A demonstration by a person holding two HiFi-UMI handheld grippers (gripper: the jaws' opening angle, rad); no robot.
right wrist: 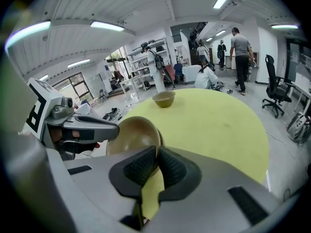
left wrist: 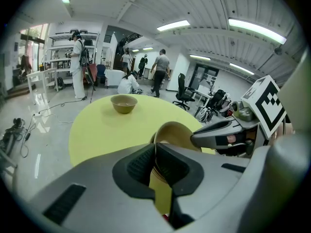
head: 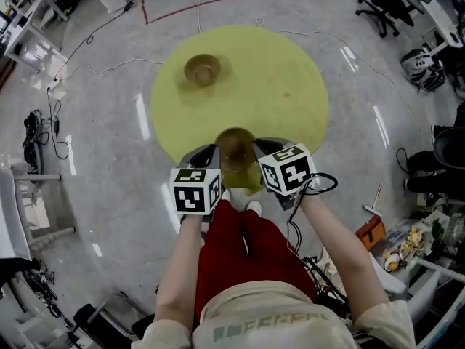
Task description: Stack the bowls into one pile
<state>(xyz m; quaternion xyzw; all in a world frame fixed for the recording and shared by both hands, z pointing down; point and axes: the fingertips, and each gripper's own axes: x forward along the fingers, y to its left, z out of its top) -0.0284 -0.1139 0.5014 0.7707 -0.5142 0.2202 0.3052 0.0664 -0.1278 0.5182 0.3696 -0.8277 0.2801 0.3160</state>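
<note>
On the near edge of the round yellow table (head: 290, 86), a brown bowl (head: 236, 145) sits between my two grippers. It looks nested in a second bowl, whose rim shows just behind it (right wrist: 158, 136). My left gripper (head: 211, 155) is shut on the bowl's left rim (left wrist: 171, 130), and my right gripper (head: 260, 151) is shut on its right rim (right wrist: 136, 132). A thin wall of bowl is pinched between each pair of pads. Another brown bowl (head: 202, 69) stands alone, upright, at the table's far left (left wrist: 123, 103) (right wrist: 164, 99).
The table stands on a grey floor crossed by cables (head: 94, 42). Office chairs (head: 385, 6) and clutter (head: 407, 238) lie to the right, shelving (head: 29, 20) to the far left. Several people stand or crouch well beyond the table (left wrist: 160, 72).
</note>
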